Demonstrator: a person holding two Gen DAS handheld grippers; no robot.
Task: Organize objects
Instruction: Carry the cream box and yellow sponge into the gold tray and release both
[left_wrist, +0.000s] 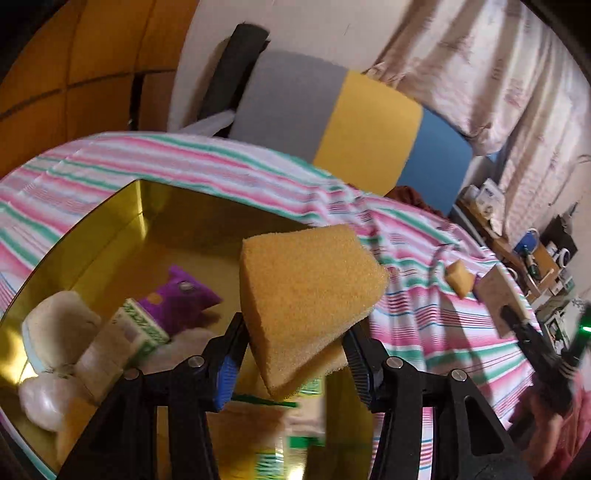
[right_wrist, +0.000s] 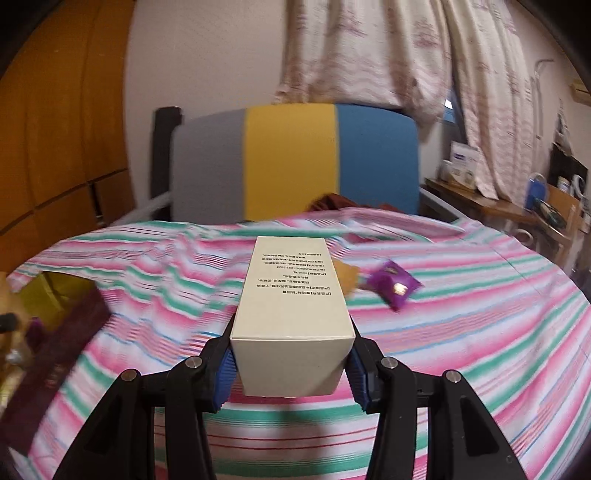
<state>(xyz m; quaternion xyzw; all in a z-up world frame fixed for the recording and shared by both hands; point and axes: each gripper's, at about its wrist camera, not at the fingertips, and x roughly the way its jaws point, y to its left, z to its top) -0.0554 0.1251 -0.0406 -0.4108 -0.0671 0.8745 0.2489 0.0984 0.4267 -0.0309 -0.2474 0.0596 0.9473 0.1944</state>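
While each tool (left_wrist: 291, 354) (right_wrist: 290, 363) pinches one item, sponge (left_wrist: 306, 295) and box (right_wrist: 291, 306), one sponge (left_wrist: 459, 282) lies loose

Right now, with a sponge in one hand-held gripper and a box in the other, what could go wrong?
1. The left hand-held gripper pinches the orange sponge only near its lower end, so it may twist or slip out above the gold bin.
2. The bin already looks crowded, so the sponge might land on top and roll off.
3. The right hand-held gripper grips the cream box at one end, so it may tip.
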